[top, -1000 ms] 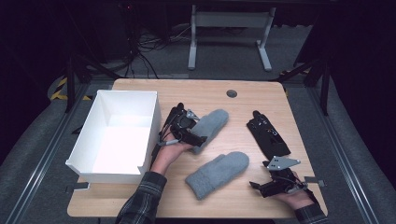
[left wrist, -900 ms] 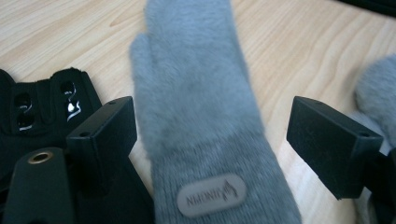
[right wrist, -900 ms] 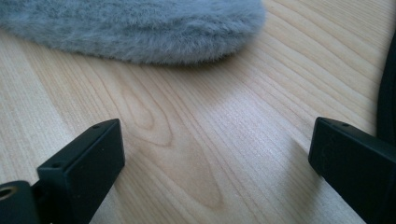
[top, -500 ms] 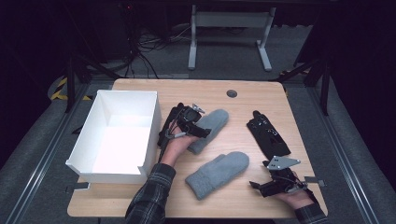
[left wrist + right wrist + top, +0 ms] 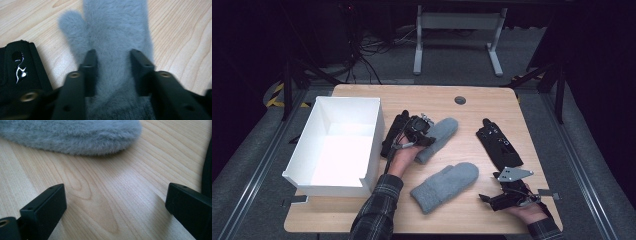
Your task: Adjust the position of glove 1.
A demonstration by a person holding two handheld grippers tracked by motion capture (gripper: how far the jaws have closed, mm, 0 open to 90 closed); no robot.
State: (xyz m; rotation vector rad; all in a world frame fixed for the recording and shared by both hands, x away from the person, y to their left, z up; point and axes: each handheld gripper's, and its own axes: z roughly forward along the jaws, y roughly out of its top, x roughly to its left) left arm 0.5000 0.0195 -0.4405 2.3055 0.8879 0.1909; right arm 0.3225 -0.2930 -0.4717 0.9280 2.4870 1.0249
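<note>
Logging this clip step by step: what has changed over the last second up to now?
The left gripper came down onto the far grey mitten, and its jaws have just been closing; the fleece is now pinched between them, still lying on the table. The right gripper stayed put, jaws open. The near grey mitten, both black gloves and the white box kept their places.

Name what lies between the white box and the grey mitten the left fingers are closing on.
In the high view, a black glove lies between the white box and the mitten, beside the left gripper; the left gripper view shows it too.
</note>
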